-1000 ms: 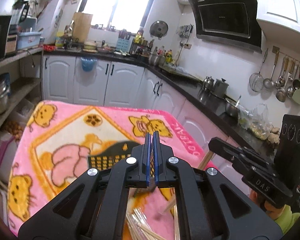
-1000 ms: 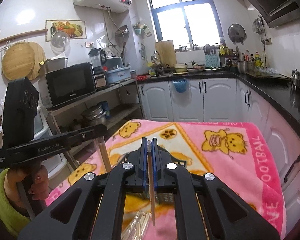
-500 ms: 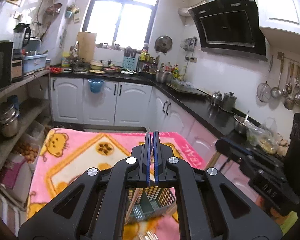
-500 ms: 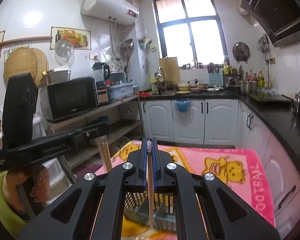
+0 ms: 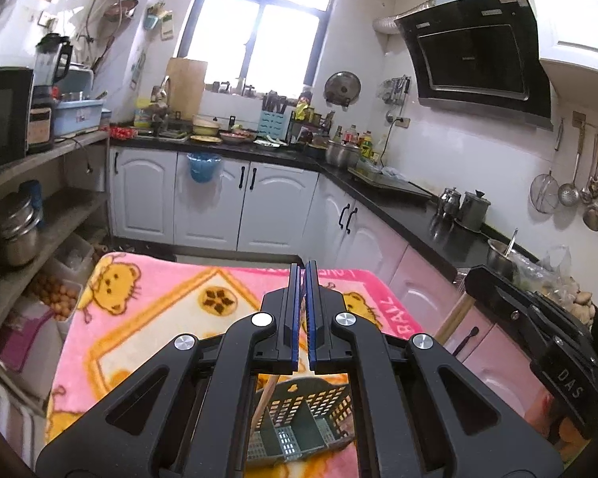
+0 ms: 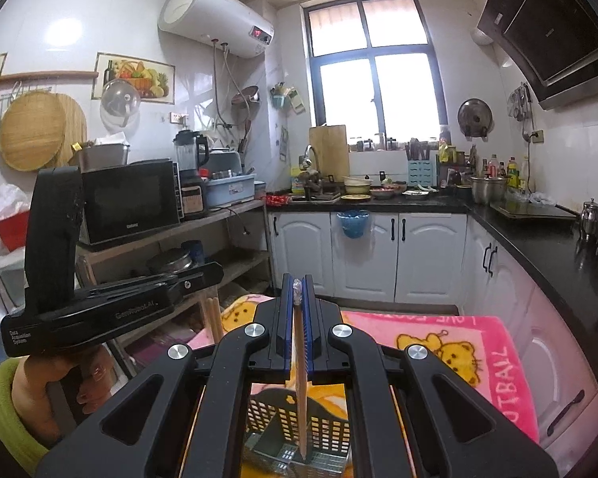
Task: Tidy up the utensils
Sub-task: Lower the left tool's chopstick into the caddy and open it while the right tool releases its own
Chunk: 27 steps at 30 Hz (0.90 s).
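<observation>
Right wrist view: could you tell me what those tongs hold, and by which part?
The right tongs grip one wooden chopstick by its top end; its tip hangs over the basket.

Basket [image 5: 299,430]: its near part is cut off by the lower picture edge, and its sides are hidden behind the left tongs [image 5: 303,314].
Chopstick [image 6: 299,378]: the tip is deep in the basket; whether it touches the bottom, I cannot tell.
Left tongs' load: wooden sticks [image 6: 213,316] show under them in the right view; how they are held is hidden.
Desk [image 5: 147,310]: its near edge is hidden under the blanket and tongs.
</observation>
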Each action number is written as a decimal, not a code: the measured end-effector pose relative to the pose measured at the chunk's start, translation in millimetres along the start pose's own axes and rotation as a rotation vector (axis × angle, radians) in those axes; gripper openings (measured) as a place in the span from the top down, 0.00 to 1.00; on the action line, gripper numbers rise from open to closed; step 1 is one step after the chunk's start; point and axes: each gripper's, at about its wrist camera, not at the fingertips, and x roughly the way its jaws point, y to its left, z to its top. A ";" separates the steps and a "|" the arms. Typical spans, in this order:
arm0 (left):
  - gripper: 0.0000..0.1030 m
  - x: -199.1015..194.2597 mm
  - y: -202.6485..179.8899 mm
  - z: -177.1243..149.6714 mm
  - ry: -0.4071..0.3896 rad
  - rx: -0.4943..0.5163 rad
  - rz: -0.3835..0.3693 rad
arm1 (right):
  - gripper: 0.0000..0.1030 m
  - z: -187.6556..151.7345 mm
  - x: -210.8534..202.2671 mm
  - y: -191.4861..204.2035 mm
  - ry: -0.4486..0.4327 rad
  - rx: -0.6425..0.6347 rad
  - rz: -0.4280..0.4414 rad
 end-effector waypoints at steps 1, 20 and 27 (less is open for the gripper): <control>0.99 2.8 1.4 -2.5 0.002 -0.003 0.003 | 0.95 -4.0 3.0 -1.6 0.002 0.003 -0.002; 0.99 40.8 13.6 -61.7 0.081 0.006 0.052 | 0.95 -59.0 45.7 -29.7 0.091 0.102 -0.052; 0.99 40.4 16.8 -71.2 0.085 0.009 0.071 | 0.95 -70.6 45.2 -36.2 0.111 0.132 -0.059</control>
